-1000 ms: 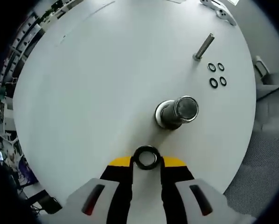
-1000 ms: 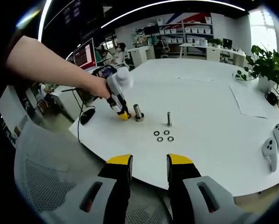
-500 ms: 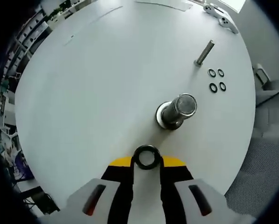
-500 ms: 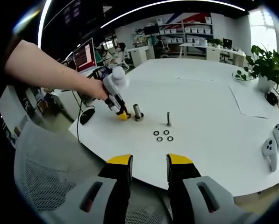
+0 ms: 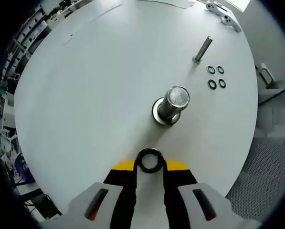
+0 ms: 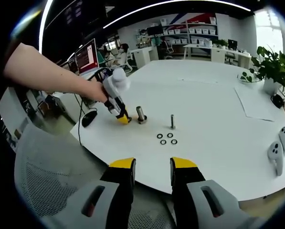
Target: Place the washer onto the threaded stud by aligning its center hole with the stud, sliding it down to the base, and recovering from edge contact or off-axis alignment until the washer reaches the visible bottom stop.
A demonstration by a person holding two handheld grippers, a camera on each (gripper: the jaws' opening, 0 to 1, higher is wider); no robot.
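My left gripper [image 5: 149, 165] is shut on a black washer [image 5: 149, 160], held flat between the yellow tips above the white table [image 5: 85, 86]. A thick steel stud [image 5: 172, 102] on a round base stands just beyond and slightly right of the washer. A thinner threaded stud [image 5: 202, 48] stands farther off, with several loose black washers [image 5: 216, 77] beside it. In the right gripper view a person's hand holds the left gripper [image 6: 121, 118] next to the thick stud [image 6: 141, 114]; the thin stud [image 6: 172, 121] and the loose washers [image 6: 166, 139] lie nearer. My right gripper [image 6: 152, 167] hangs open off the table's near edge.
Two white controllers [image 6: 277, 148] lie at the table's right side, and a sheet of paper [image 6: 259, 102] beyond them. A potted plant [image 6: 272, 69] stands at the far right. A mesh chair [image 6: 47, 176] sits below the table's near edge, with a monitor [image 6: 86, 55] behind.
The left gripper's view has shifted, so the thick stud now sits higher and more to the left in it. In the right gripper view the left gripper has edged slightly left, away from the stud.
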